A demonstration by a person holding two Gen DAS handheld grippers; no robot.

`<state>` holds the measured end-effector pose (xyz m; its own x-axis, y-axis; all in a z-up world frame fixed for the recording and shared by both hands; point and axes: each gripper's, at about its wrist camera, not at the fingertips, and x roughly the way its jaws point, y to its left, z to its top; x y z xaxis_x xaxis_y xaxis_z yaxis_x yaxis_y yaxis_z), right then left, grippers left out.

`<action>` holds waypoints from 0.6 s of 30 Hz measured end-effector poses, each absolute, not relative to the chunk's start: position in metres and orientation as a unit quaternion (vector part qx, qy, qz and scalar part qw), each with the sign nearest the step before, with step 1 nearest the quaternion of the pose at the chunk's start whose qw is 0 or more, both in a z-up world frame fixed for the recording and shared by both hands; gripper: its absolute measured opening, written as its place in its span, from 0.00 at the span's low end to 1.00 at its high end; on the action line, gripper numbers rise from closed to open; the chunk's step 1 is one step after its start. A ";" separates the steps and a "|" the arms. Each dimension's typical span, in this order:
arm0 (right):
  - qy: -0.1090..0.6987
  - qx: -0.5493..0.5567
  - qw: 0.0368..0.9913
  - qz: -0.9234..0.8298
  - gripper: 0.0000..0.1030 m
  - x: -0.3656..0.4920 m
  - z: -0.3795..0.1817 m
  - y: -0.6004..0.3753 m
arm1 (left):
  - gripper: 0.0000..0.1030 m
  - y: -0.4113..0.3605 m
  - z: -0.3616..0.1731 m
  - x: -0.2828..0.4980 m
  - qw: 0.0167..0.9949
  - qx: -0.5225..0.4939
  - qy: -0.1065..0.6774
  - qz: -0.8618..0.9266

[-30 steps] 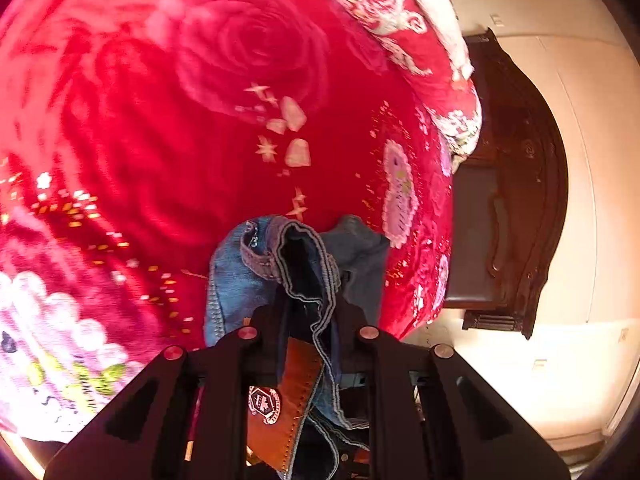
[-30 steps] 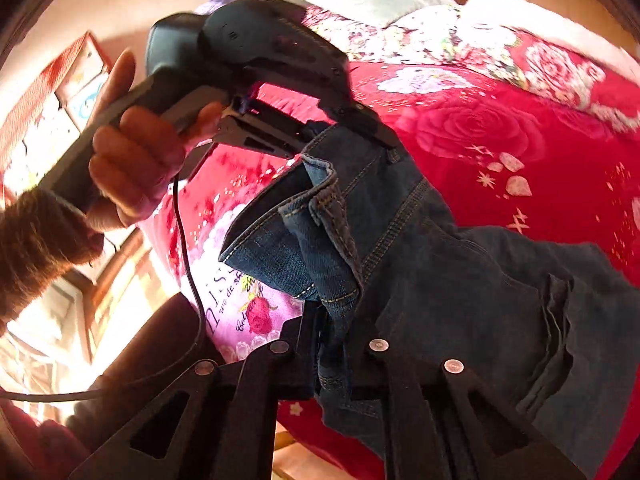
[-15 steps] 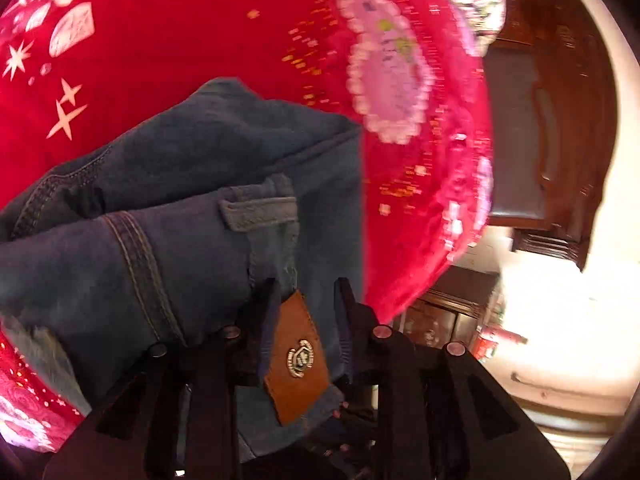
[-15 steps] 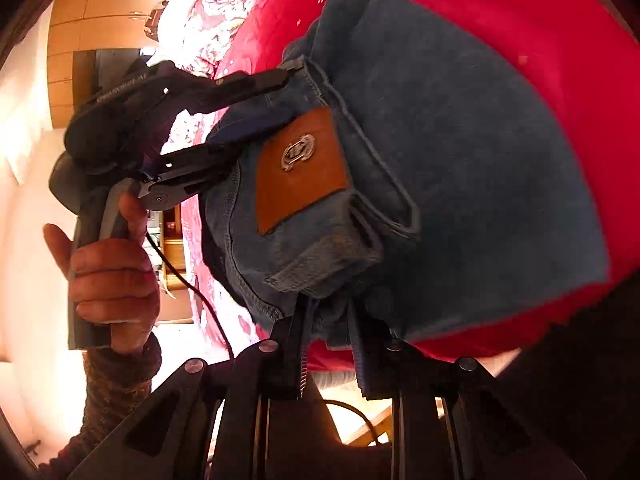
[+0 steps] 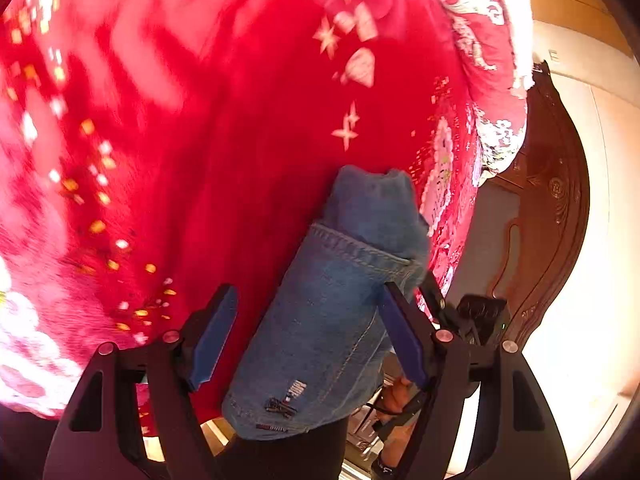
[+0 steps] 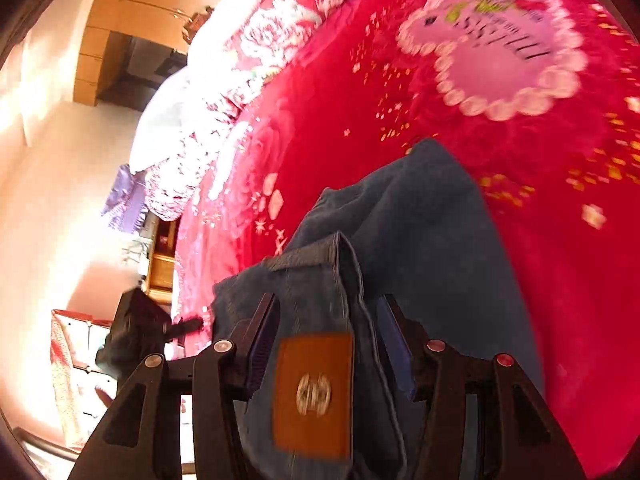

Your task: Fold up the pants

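Observation:
The blue jeans (image 5: 340,300) lie folded on the red blanket (image 5: 180,140) near the bed's edge. My left gripper (image 5: 308,320) is open, its blue pads wide apart on either side of the denim and not pinching it. In the right wrist view the jeans (image 6: 420,248) show their waistband and brown leather patch (image 6: 314,394) between my right gripper's fingers. My right gripper (image 6: 326,332) is open, with gaps between the pads and the cloth. The left gripper's body (image 6: 132,332) shows at lower left there.
The red floral blanket (image 6: 460,100) covers the bed, with a pink heart patch (image 6: 500,48). Pillows (image 6: 168,120) lie at the head. A dark wooden footboard (image 5: 556,220) and pale floor lie right of the bed edge. A wooden nightstand (image 6: 162,268) stands beside the bed.
Both grippers were shut on the jeans' waistband; now both have opened and let go. The jeans lie on the blanket, and both cameras have swung to new angles.

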<state>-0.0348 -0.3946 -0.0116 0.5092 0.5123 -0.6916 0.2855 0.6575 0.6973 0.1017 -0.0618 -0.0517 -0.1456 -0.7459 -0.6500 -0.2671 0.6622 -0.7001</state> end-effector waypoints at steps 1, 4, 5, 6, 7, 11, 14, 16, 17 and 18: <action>0.495 0.408 0.763 0.079 0.52 -0.026 -0.019 -0.388 | 0.70 -0.067 -0.055 0.101 0.546 -0.359 0.725 -0.215; 0.508 0.357 0.778 0.094 0.26 -0.015 -0.017 -0.366 | 0.59 -0.096 -0.044 0.100 0.547 -0.342 0.729 -0.228; 0.498 0.342 0.790 0.101 0.09 -0.018 -0.004 -0.366 | 0.59 -0.106 -0.031 0.098 0.566 -0.314 0.727 -0.231; 0.481 0.341 0.800 0.107 0.07 -0.021 0.008 -0.371 | 0.59 -0.116 -0.017 0.094 0.587 -0.285 0.720 -0.237; 0.466 0.335 0.812 0.107 0.07 -0.028 0.023 -0.376 | 0.59 -0.124 -0.008 0.091 0.601 -0.263 0.714 -0.244; 0.446 0.318 0.834 0.061 0.06 -0.049 0.040 -0.412 | 0.59 -0.149 -0.019 0.090 0.613 -0.244 0.716 -0.229; 0.509 0.311 0.802 0.017 0.06 -0.040 -0.004 -0.425 | 0.59 -0.169 -0.028 0.095 0.620 -0.199 0.731 -0.206; 0.513 0.336 0.790 0.017 0.09 -0.044 -0.017 -0.434 | 0.59 -0.166 -0.015 0.091 0.623 -0.191 0.726 -0.221; 0.498 0.356 0.790 0.022 0.12 -0.050 -0.011 -0.436 | 0.59 -0.159 -0.007 0.089 0.620 -0.202 0.720 -0.239; 0.484 0.373 0.791 0.033 0.14 -0.056 -0.004 -0.440 | 0.59 -0.149 0.002 0.086 0.617 -0.214 0.714 -0.252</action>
<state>-0.0561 -0.4396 -0.0042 0.5293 0.4125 -0.7415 0.3092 0.7200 0.6213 0.0861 -0.1494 0.0021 -0.1466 -0.6170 -0.7732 0.0053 0.7811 -0.6243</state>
